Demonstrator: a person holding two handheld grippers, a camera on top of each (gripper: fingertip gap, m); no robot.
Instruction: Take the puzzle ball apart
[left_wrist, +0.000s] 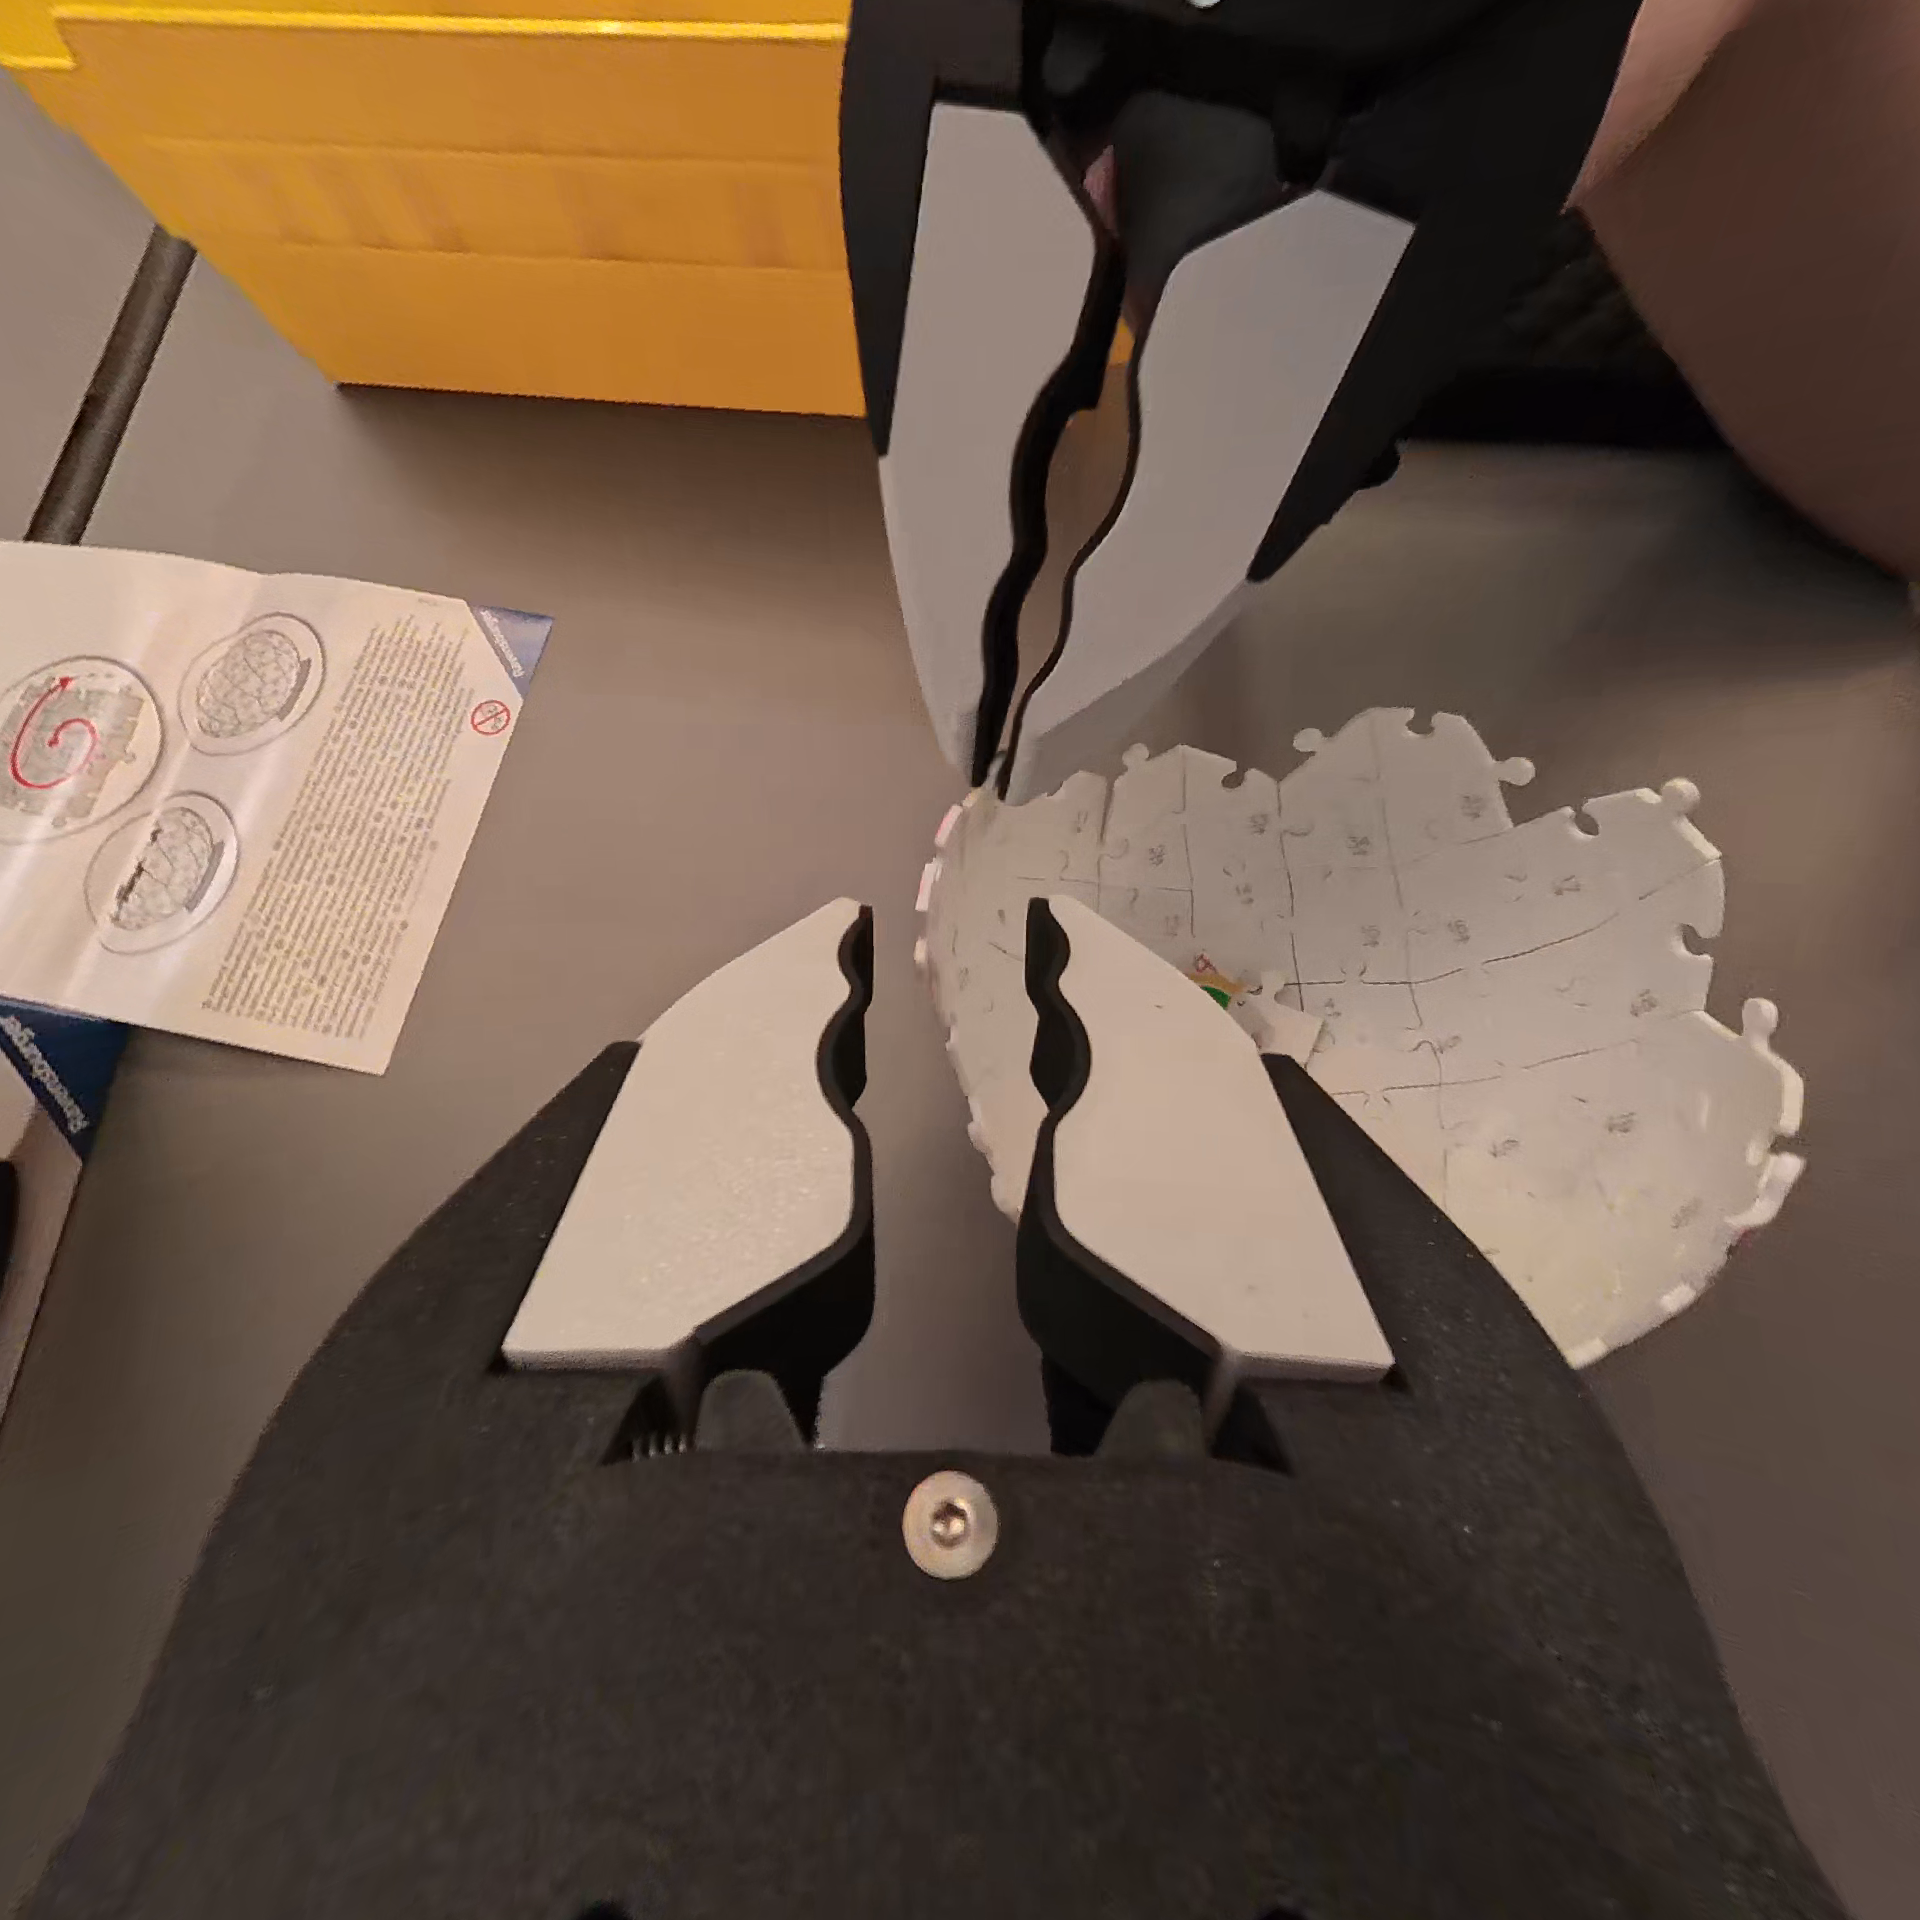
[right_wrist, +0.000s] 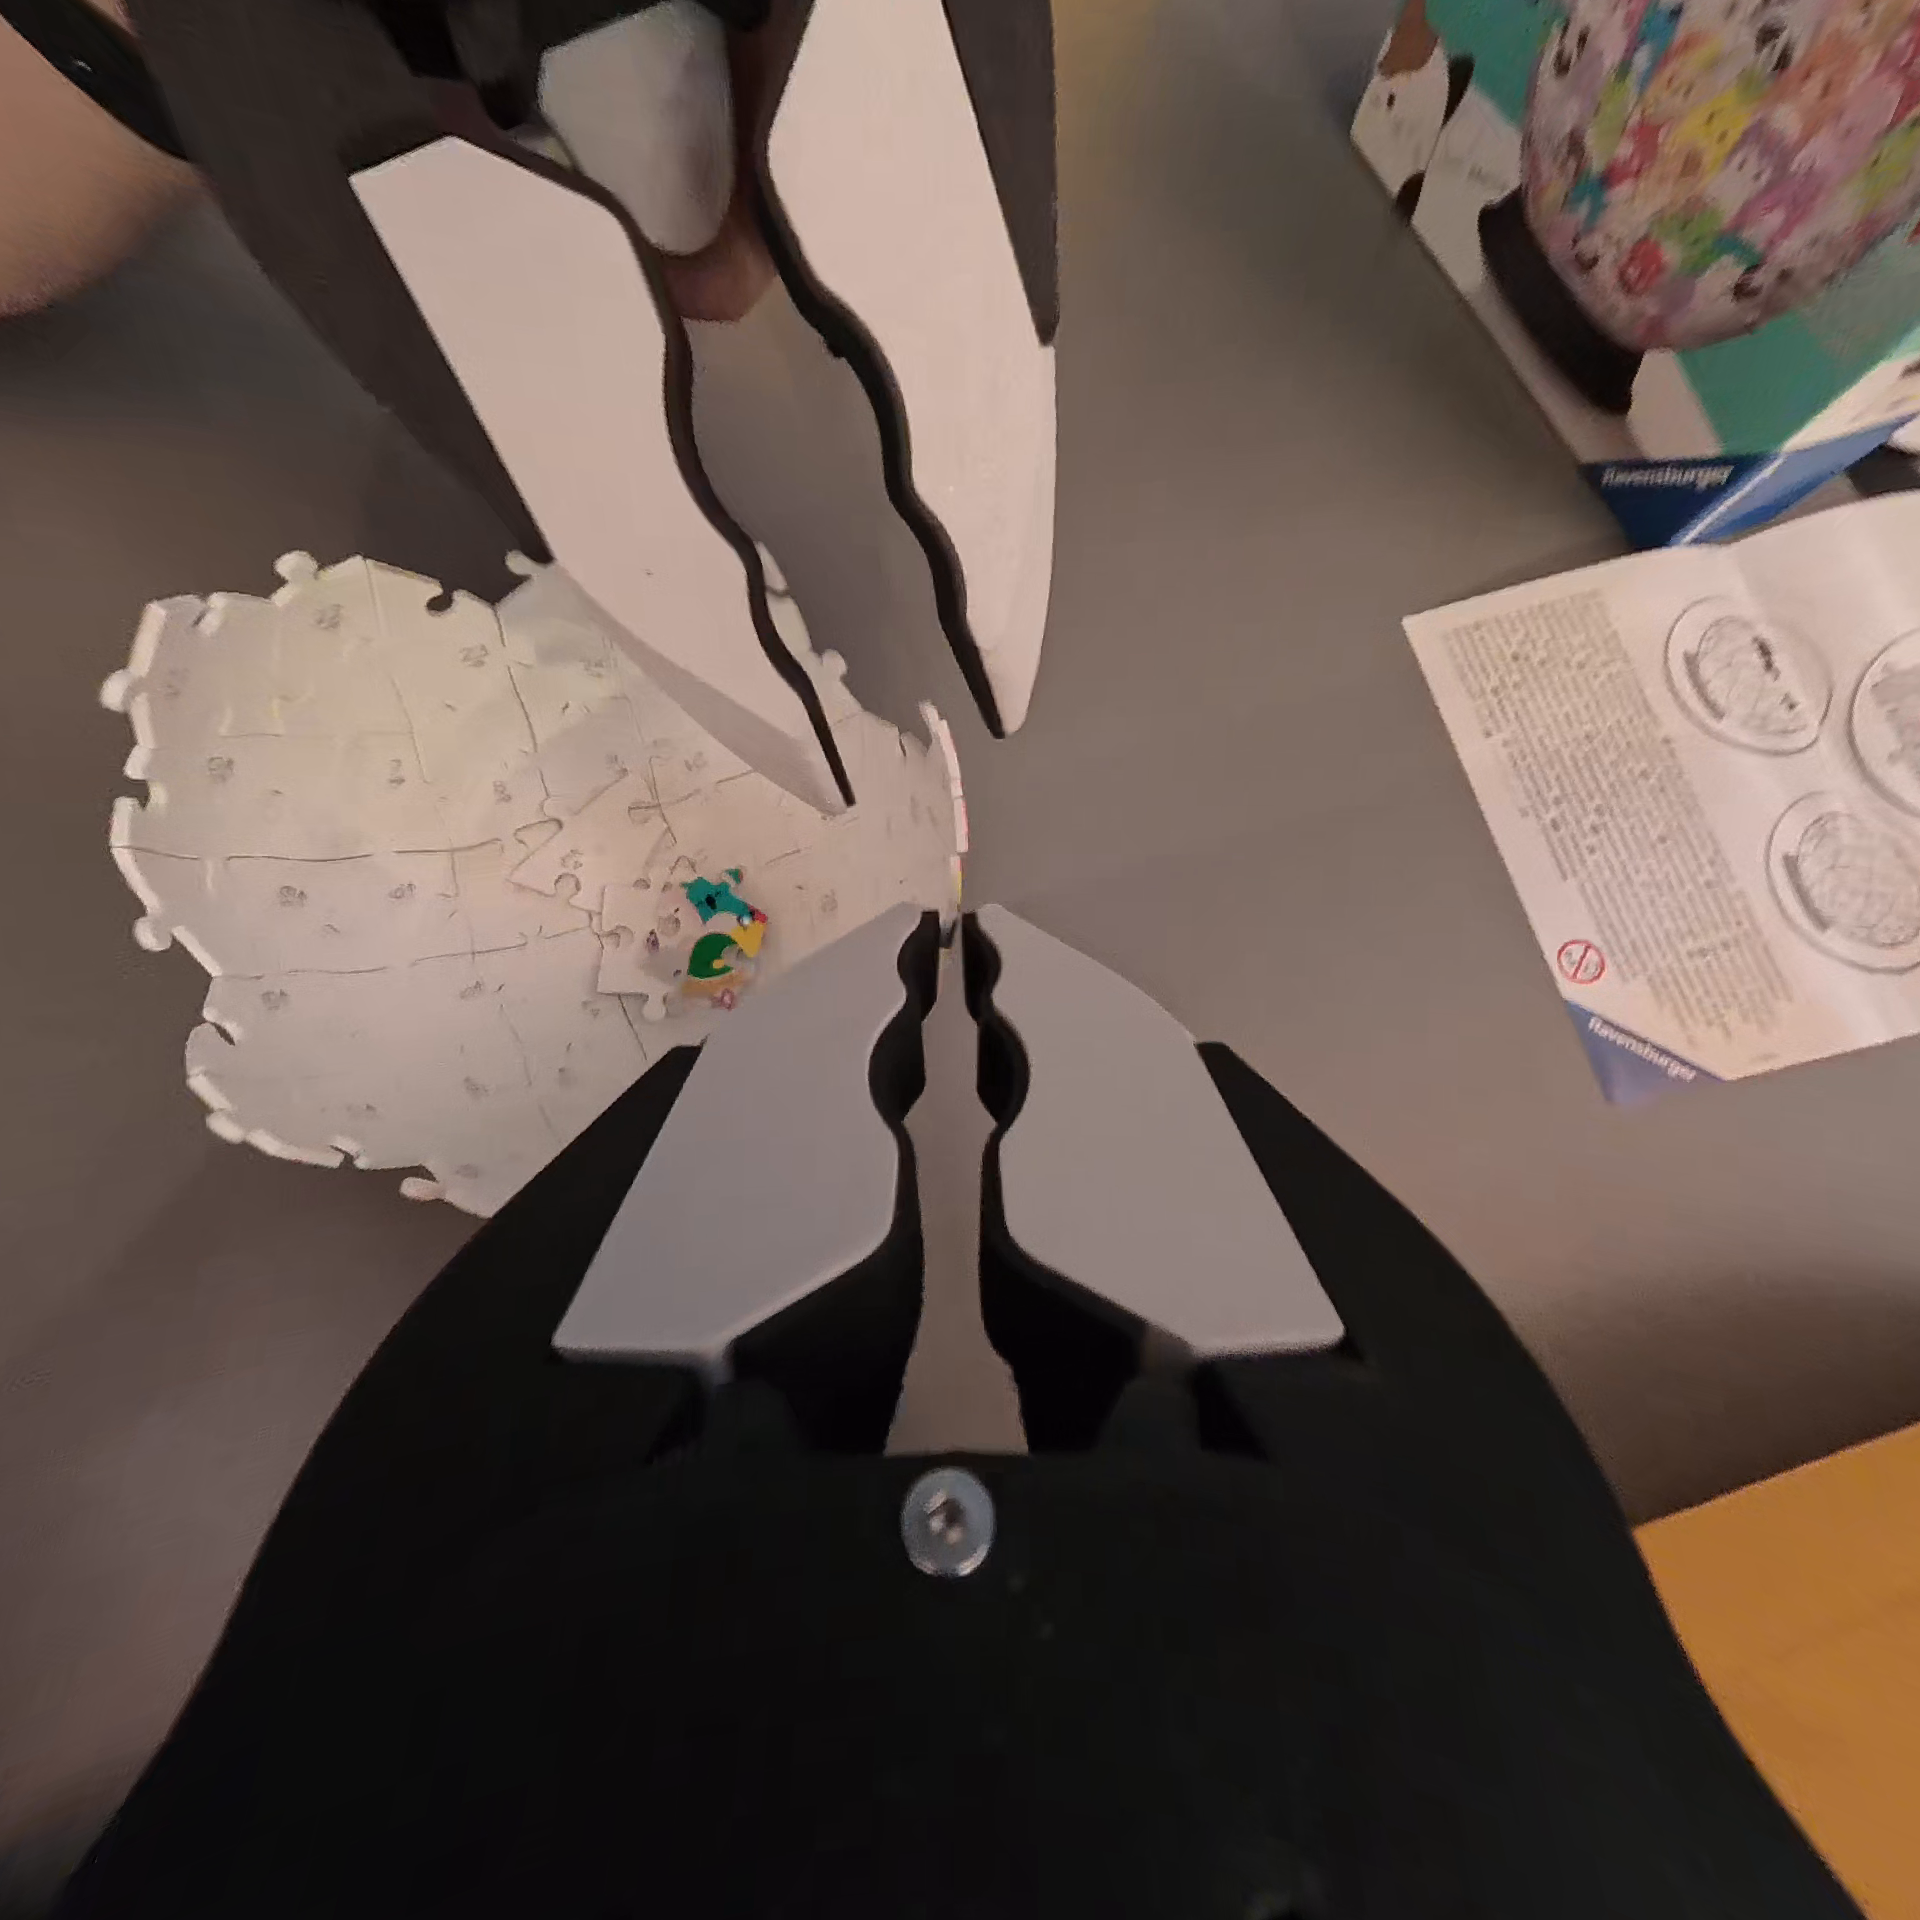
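So the instruction leaflet (left_wrist: 239, 800) is off to the left on the grey surface (left_wrist: 644, 582), clear of the action. The left gripper (left_wrist: 948, 914) sits spread apart, straddling the near rim of the puzzle ball shell (left_wrist: 1455, 997) without pinching it. The right gripper (right_wrist: 943, 921) is clamped on that same jagged rim. Risk I'd guess: tug with only one grip and the whole white shell lifts or slides, or a multi-piece chunk snaps off and scatters toward the loose coloured piece (right_wrist: 722, 935) lying inside.
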